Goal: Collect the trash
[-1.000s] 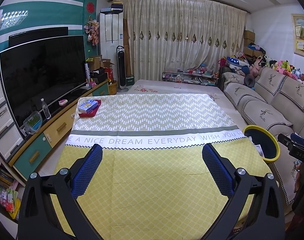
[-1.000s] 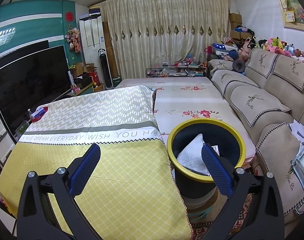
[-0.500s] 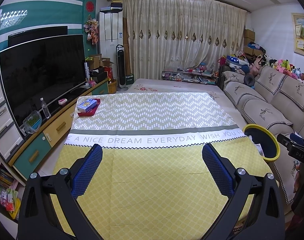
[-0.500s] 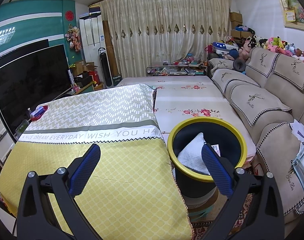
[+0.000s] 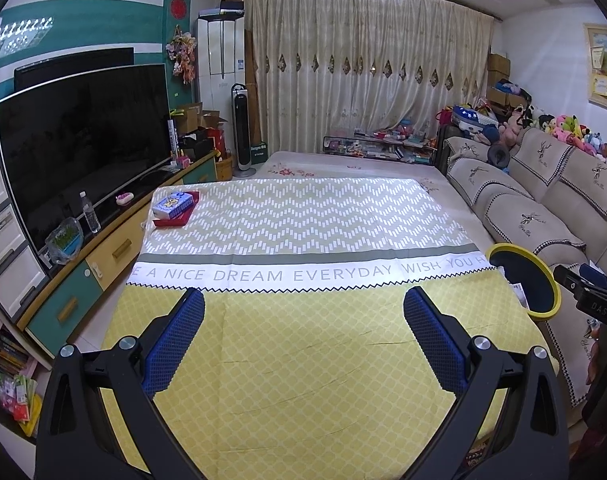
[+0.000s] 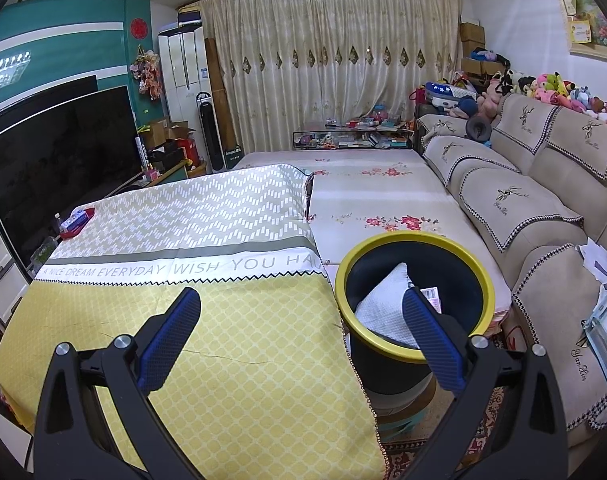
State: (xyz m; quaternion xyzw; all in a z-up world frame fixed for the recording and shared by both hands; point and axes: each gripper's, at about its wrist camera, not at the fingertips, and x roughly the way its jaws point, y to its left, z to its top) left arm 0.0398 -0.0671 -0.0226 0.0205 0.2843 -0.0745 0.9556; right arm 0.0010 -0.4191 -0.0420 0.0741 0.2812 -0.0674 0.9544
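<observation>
Right wrist: one bin (image 6: pixel 415 240), two scraps (image 6: pixel 383 312).

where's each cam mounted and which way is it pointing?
Left wrist: sits on the left gripper, above the near end of the table, looking along the yellow tablecloth toward the curtains; its own jaws show, wide apart, with the right gripper at the right edge.
Right wrist: sits on the right gripper, over the table's right edge, facing the same way; its own jaws are open, one in front of the trash bin.
Shared: tablecloth, trash bin, TV, sofa, curtains.
</observation>
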